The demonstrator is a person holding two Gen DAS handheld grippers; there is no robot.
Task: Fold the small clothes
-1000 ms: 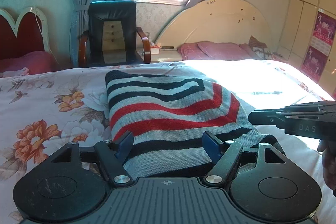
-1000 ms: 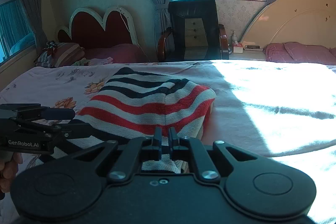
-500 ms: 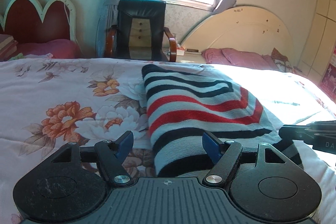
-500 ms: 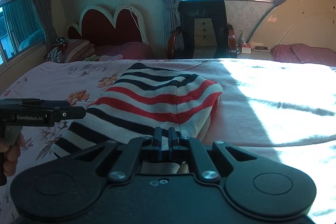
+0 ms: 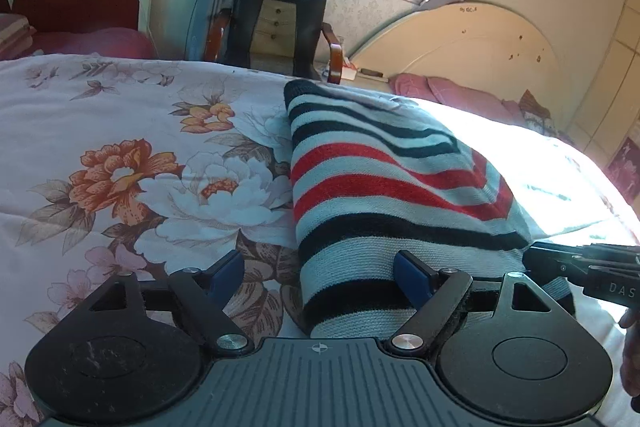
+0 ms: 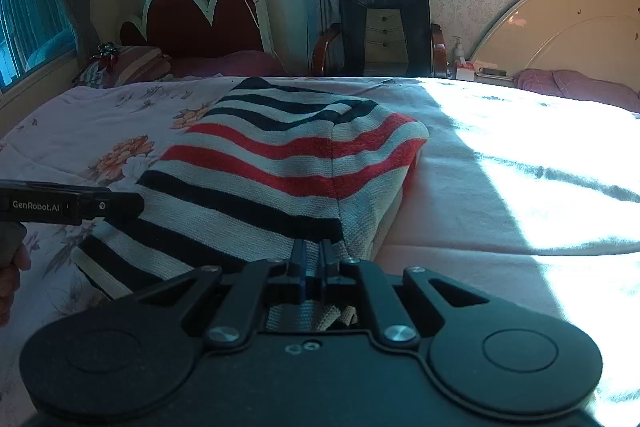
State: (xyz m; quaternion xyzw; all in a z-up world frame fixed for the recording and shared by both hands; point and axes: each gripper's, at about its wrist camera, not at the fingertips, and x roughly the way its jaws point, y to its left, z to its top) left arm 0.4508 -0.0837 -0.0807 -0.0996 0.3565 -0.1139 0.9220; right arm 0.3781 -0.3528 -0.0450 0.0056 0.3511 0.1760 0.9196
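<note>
A small knitted sweater with navy, red and pale stripes lies folded on the floral bedspread. My left gripper is open, its blue pads astride the sweater's near left corner, holding nothing. My right gripper is shut on the sweater's near hem, with cloth bunched between the jaws. The right gripper's side also shows in the left wrist view. The left gripper's side shows in the right wrist view, at the sweater's left edge.
The bed stretches right into bright sunlight. Behind it stand a black armchair, a red scalloped headboard and a cream headboard with pink pillows. Windows and curtains are at the back.
My left gripper has slid left, off the sweater's middle to its left corner, staying open. My right gripper has stayed shut on the hem and pulled it slightly nearer.
</note>
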